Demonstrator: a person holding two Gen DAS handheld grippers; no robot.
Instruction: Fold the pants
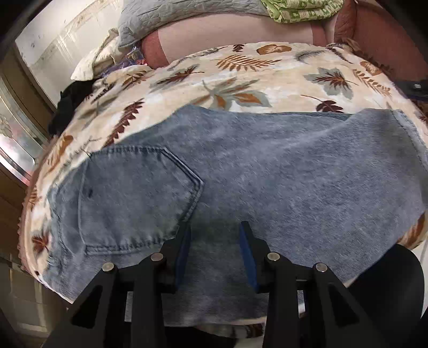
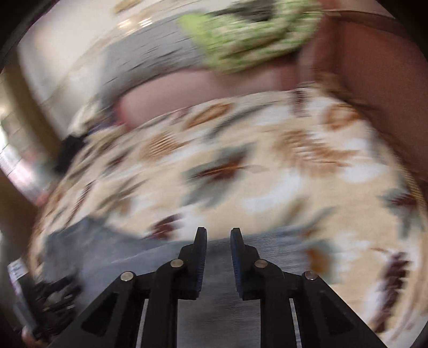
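Both grippers shown over jeans laid flat on a leaf-print blanket (image 1: 240, 72).
Left gripper (image 1: 216, 230) is held partly open above the jeans (image 1: 267, 171), gripping nothing; right gripper (image 2: 218, 235) is seen narrowly parted, empty.

Leaf-print blanket (image 1: 267, 72) over bed, grey pillow (image 1: 171, 18), green folded cloth (image 1: 299, 9), pale wall (image 1: 53, 34), maybe wood cabinet at left.

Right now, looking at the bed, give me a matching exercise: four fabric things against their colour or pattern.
Things:
1. jeans
2. blanket
3. quilted pillow
4. folded cloth

Looks:
A. green and white print
B. plain grey
C. cream with brown and grey leaves
D. faded blue denim

Pairs: 1-D, 2-C, 3-B, 4-A
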